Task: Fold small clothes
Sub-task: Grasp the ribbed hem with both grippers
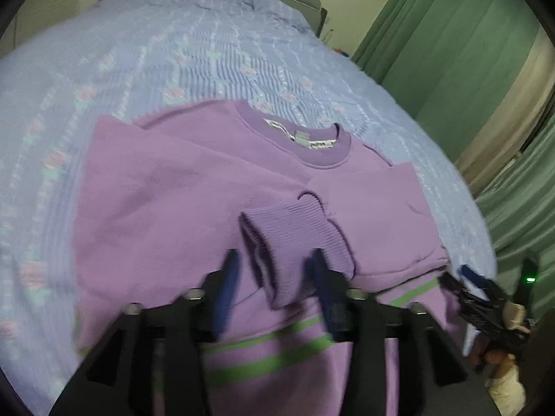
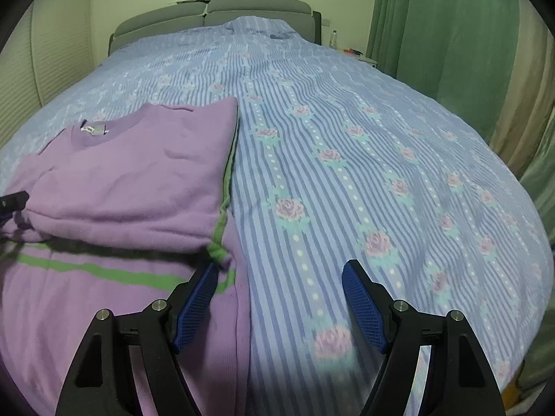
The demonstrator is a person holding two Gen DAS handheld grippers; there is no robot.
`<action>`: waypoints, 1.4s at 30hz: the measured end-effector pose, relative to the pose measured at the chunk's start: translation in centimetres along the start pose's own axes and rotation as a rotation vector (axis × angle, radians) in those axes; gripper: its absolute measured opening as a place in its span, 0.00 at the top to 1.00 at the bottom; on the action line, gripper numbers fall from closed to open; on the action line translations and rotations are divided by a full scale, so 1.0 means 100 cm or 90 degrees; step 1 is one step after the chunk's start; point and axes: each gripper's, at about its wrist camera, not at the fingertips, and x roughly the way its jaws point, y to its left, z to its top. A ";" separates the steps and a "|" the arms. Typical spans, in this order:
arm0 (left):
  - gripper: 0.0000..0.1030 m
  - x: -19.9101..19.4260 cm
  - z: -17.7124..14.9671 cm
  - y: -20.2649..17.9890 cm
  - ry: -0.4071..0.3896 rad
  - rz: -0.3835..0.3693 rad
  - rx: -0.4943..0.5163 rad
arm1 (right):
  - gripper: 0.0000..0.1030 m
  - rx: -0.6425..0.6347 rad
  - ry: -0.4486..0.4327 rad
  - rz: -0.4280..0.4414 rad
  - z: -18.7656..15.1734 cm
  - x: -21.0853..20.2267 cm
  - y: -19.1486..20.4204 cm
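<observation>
My left fingers (image 1: 274, 267) are spread on either side of the sweater's (image 1: 194, 187) ribbed cuff (image 1: 295, 228), not pinching it. My right fingers (image 2: 279, 277) are spread beside the sweater's edge. The sweater lies on the bed (image 2: 364, 138).

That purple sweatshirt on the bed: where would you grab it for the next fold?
Probably the striped bottom hem of the purple sweatshirt, coming in from the near edge. It lies flat and nearest both open grippers, left gripper and right gripper.
</observation>
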 end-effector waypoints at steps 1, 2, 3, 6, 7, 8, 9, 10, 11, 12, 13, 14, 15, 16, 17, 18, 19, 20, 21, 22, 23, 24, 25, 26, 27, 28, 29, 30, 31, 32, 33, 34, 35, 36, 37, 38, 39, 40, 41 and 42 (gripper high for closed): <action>0.43 -0.008 -0.001 -0.003 -0.012 0.023 0.011 | 0.28 0.001 -0.002 0.003 -0.001 -0.007 -0.001; 0.41 -0.020 -0.004 -0.006 -0.032 0.042 0.027 | 0.28 0.002 -0.006 0.003 -0.003 -0.015 -0.001; 0.39 -0.032 -0.008 -0.011 -0.050 0.056 0.044 | 0.28 -0.001 -0.010 0.004 -0.004 -0.027 -0.001; 0.35 -0.068 -0.021 -0.019 -0.081 0.076 0.077 | 0.28 -0.011 -0.039 0.010 -0.009 -0.060 0.000; 0.34 -0.080 -0.027 -0.020 -0.090 0.080 0.078 | 0.28 -0.016 -0.049 0.017 -0.012 -0.073 0.001; 0.34 -0.089 -0.032 -0.020 -0.097 0.082 0.076 | 0.28 -0.018 -0.055 0.022 -0.013 -0.082 0.002; 0.32 -0.102 -0.040 -0.019 -0.108 0.078 0.071 | 0.28 -0.019 -0.059 0.029 -0.017 -0.093 0.003; 0.31 -0.109 -0.046 -0.019 -0.112 0.078 0.066 | 0.28 -0.019 -0.061 0.038 -0.020 -0.103 0.003; 0.31 -0.117 -0.054 -0.019 -0.117 0.078 0.058 | 0.28 -0.016 -0.063 0.045 -0.023 -0.109 0.003; 0.31 -0.124 -0.064 -0.017 -0.122 0.075 0.050 | 0.28 -0.009 -0.064 0.056 -0.028 -0.117 0.002; 0.30 -0.130 -0.073 -0.015 -0.122 0.077 0.047 | 0.28 -0.003 -0.064 0.069 -0.034 -0.123 0.002; 0.30 -0.134 -0.082 -0.013 -0.119 0.085 0.047 | 0.28 0.001 -0.064 0.082 -0.040 -0.127 0.002; 0.30 -0.137 -0.092 -0.012 -0.117 0.096 0.048 | 0.28 0.006 -0.060 0.088 -0.045 -0.129 0.002; 0.30 -0.139 -0.102 -0.010 -0.114 0.106 0.051 | 0.28 0.011 -0.055 0.097 -0.052 -0.131 0.003; 0.30 -0.140 -0.110 -0.010 -0.109 0.109 0.055 | 0.28 0.016 -0.050 0.106 -0.057 -0.132 0.003; 0.30 -0.141 -0.119 -0.008 -0.104 0.108 0.059 | 0.28 0.024 -0.041 0.119 -0.062 -0.132 0.002; 0.30 -0.140 -0.128 -0.007 -0.096 0.106 0.063 | 0.28 0.029 -0.034 0.129 -0.067 -0.131 0.002; 0.30 -0.141 -0.135 -0.006 -0.090 0.107 0.065 | 0.28 0.030 -0.023 0.138 -0.073 -0.129 0.003; 0.30 -0.139 -0.142 -0.004 -0.082 0.112 0.064 | 0.28 0.032 -0.017 0.140 -0.077 -0.126 0.004; 0.30 -0.137 -0.148 -0.003 -0.073 0.113 0.060 | 0.28 0.036 -0.008 0.142 -0.082 -0.124 0.004; 0.30 -0.136 -0.153 0.000 -0.064 0.107 0.056 | 0.28 0.041 0.000 0.149 -0.087 -0.122 0.004; 0.30 -0.134 -0.159 0.004 -0.055 0.101 0.049 | 0.29 0.044 0.008 0.155 -0.090 -0.120 0.004; 0.31 -0.131 -0.164 0.007 -0.044 0.096 0.041 | 0.34 0.050 0.017 0.162 -0.094 -0.118 0.004; 0.31 -0.129 -0.168 0.010 -0.037 0.089 0.034 | 0.35 0.056 0.029 0.171 -0.098 -0.114 0.004; 0.31 -0.127 -0.171 0.011 -0.032 0.084 0.029 | 0.35 0.059 0.037 0.177 -0.101 -0.112 0.004; 0.31 -0.123 -0.174 0.013 -0.021 0.080 0.023 | 0.36 0.064 0.047 0.182 -0.104 -0.109 0.004; 0.31 -0.118 -0.176 0.015 -0.009 0.071 0.020 | 0.37 0.070 0.056 0.188 -0.106 -0.107 0.005; 0.31 -0.116 -0.178 0.016 -0.003 0.066 0.015 | 0.39 0.073 0.064 0.194 -0.109 -0.104 0.006; 0.31 -0.112 -0.179 0.018 0.006 0.061 0.007 | 0.40 0.072 0.070 0.193 -0.111 -0.102 0.007; 0.31 -0.108 -0.180 0.021 0.013 0.055 0.000 | 0.40 0.072 0.075 0.190 -0.113 -0.100 0.008; 0.31 -0.104 -0.182 0.024 0.021 0.042 -0.010 | 0.41 0.074 0.081 0.193 -0.115 -0.097 0.008; 0.32 -0.101 -0.183 0.025 0.028 0.039 -0.017 | 0.41 0.078 0.086 0.194 -0.116 -0.095 0.008; 0.32 -0.096 -0.185 0.028 0.039 0.034 -0.028 | 0.41 0.081 0.089 0.196 -0.117 -0.093 0.007; 0.33 -0.093 -0.187 0.029 0.046 0.028 -0.034 | 0.41 0.082 0.092 0.196 -0.117 -0.091 0.007; 0.34 -0.090 -0.188 0.030 0.055 0.024 -0.040 | 0.41 0.081 0.096 0.194 -0.118 -0.088 0.008; 0.37 -0.088 -0.190 0.031 0.060 0.020 -0.046 | 0.42 0.079 0.098 0.191 -0.119 -0.085 0.008; 0.39 -0.086 -0.191 0.032 0.064 0.009 -0.052 | 0.43 0.077 0.099 0.191 -0.119 -0.084 0.009; 0.39 -0.083 -0.192 0.033 0.068 -0.003 -0.060 | 0.44 0.076 0.102 0.194 -0.120 -0.082 0.009; 0.39 -0.081 -0.192 0.034 0.068 -0.013 -0.067 | 0.44 0.075 0.105 0.194 -0.121 -0.080 0.010; 0.39 -0.079 -0.192 0.035 0.068 -0.020 -0.072 | 0.44 0.076 0.108 0.195 -0.121 -0.079 0.010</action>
